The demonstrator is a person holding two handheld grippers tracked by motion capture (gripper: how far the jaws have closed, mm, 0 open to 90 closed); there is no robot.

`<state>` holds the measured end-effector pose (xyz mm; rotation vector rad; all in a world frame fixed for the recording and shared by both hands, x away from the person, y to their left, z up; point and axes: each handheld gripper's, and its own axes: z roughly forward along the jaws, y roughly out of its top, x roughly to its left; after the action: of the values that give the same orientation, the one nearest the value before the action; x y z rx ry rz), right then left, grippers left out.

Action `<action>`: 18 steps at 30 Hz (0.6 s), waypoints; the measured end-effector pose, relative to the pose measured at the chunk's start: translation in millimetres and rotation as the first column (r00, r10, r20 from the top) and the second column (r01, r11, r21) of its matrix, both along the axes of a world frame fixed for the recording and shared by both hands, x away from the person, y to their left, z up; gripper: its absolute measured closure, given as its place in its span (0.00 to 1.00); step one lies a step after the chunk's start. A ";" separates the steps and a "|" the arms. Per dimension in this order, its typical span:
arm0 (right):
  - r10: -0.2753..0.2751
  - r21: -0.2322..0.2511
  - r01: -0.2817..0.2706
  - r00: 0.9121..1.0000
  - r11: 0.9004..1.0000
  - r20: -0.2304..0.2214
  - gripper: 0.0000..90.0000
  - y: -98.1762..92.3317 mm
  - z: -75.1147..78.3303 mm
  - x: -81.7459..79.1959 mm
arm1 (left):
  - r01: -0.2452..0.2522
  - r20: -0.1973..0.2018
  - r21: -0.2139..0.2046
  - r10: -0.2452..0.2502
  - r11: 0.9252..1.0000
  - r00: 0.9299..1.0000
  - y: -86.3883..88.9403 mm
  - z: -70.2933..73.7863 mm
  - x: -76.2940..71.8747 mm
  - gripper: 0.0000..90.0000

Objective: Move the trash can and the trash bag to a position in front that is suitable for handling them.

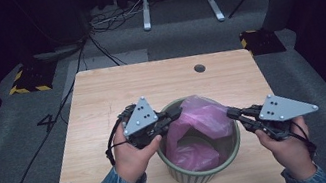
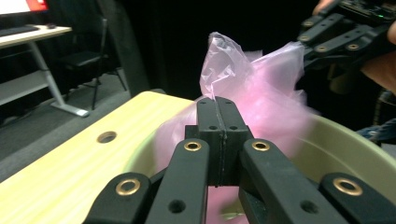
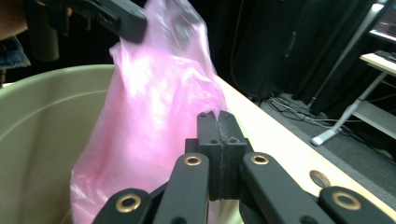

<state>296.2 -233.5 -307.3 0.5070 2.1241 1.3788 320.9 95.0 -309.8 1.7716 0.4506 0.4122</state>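
Now both tongs, left gripper (image 1: 175, 113) and right gripper (image 1: 230, 112), are pinching the pink bag (image 1: 196, 118) closed-jawed; spreading it evenly over the bin (image 1: 193, 175) rim (gently, thin film).

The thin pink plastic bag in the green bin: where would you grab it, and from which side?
Best at its top edge, from opposite sides of the round pale green bin. The thin pink plastic bag is limp film, so a pinched edge holds. Both the left gripper and the right gripper are shut on that edge, stretching the mouth above the rim.
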 end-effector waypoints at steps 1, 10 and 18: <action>-0.004 0.005 0.004 1.000 1.000 0.002 1.00 -2.7 -0.3 -0.3 | -0.014 -0.003 -0.005 0.014 1.000 1.000 5.2 -0.5 1.9 1.00; -0.039 0.027 0.039 0.999 0.999 0.004 1.00 -22.5 -1.0 -7.9 | -0.090 -0.014 -0.009 0.089 0.996 0.996 29.5 -7.2 5.0 1.00; -0.047 0.037 0.047 0.999 0.998 0.000 1.00 -28.0 -0.3 -9.1 | -0.076 -0.026 -0.012 0.076 0.997 0.997 36.0 -10.4 3.9 1.00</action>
<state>287.0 -261.5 -307.5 0.5671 2.0756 1.3946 324.8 131.0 -320.2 1.7523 0.5393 0.4395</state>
